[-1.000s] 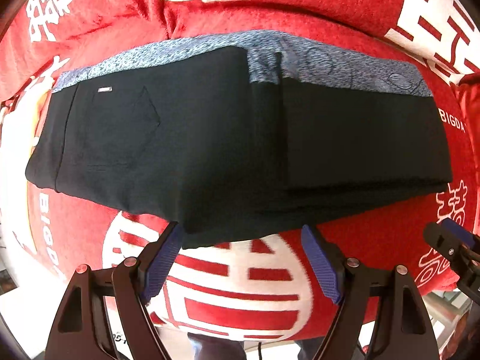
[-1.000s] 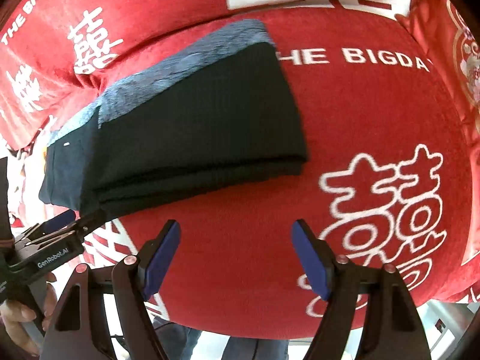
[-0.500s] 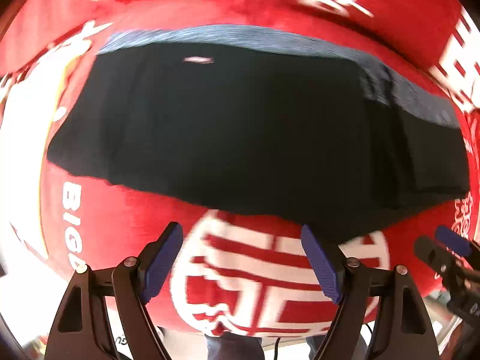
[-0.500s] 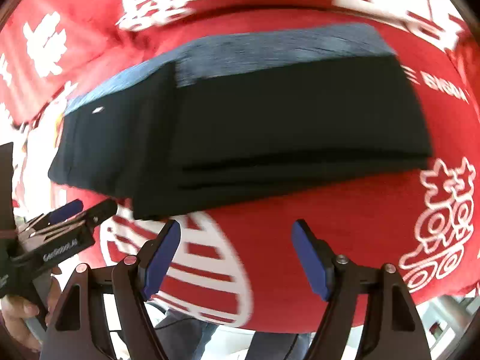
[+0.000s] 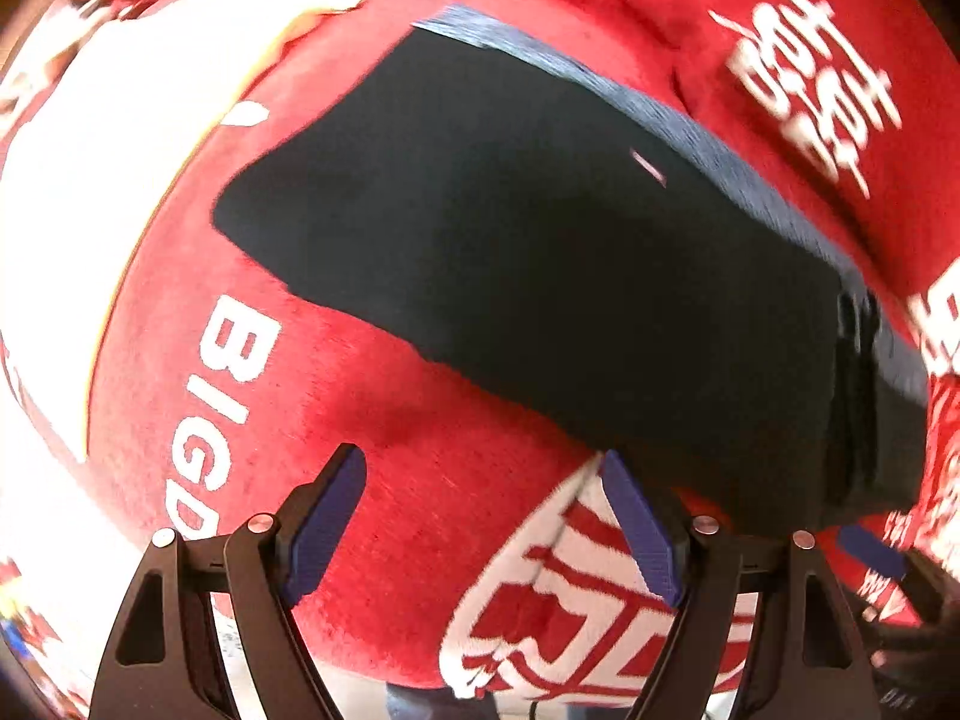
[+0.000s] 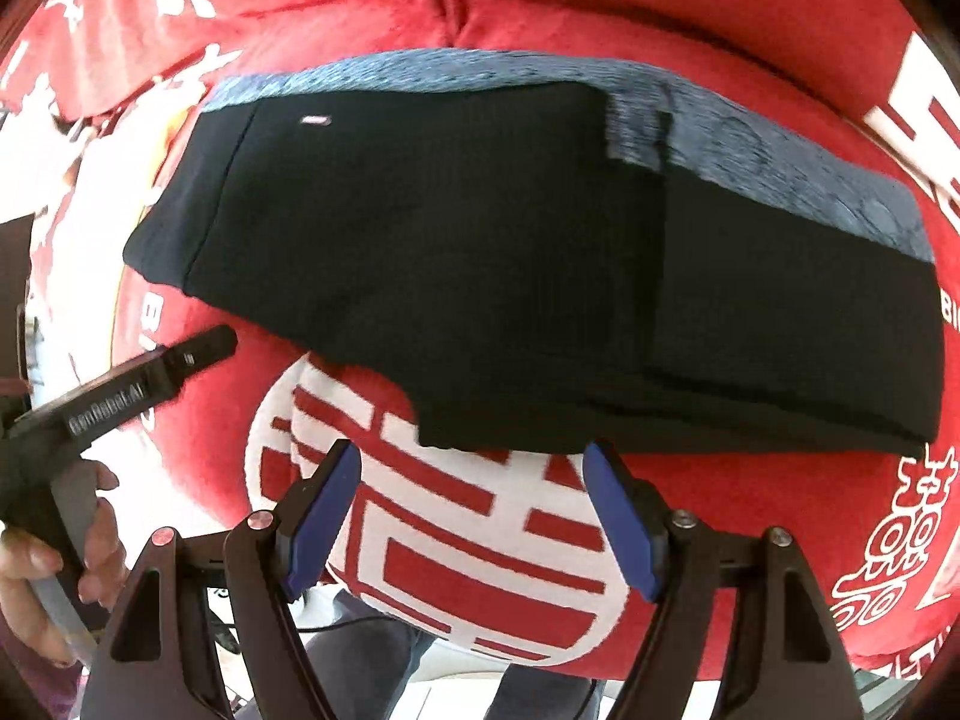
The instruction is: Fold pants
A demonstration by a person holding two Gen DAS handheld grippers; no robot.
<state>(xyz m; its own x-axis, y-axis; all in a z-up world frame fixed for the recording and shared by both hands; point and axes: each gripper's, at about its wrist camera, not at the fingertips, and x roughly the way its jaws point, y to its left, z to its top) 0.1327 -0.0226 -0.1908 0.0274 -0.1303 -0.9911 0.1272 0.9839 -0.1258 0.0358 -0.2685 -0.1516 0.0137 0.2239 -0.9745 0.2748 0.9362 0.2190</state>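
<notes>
Left wrist view first: the pants (image 5: 540,276) are seen lying folded on the red blanket (image 5: 384,480), running from the far left down to the near right, with the grey-blue waistband (image 5: 690,126) along the far edge. The left tool (image 5: 486,534) is held open with nothing between its blue pads, parked just short of the near hem, probably so an edge can be lined up for the next fold. "BIG" is readable in white on the blanket, the rest is cut off. Pretty blurry overall. A bit of the right tool (image 5: 870,552) can be made out at the near right corner.

Right wrist view: same pants (image 6: 480,252), stacked layers visible on the right side, so some folding looks done already. A small light tag (image 6: 316,119) is stitched near the waistband (image 6: 780,150); its writing can't be read. The right tool (image 6: 474,519) is also held open and empty, hovering near the front edge. The left tool (image 6: 198,351) is spotted at the left, with "GenRobot.AI" printed on it; its opening can't be judged from here. Big white Chinese characters are printed across the blanket (image 6: 750,510).
</notes>
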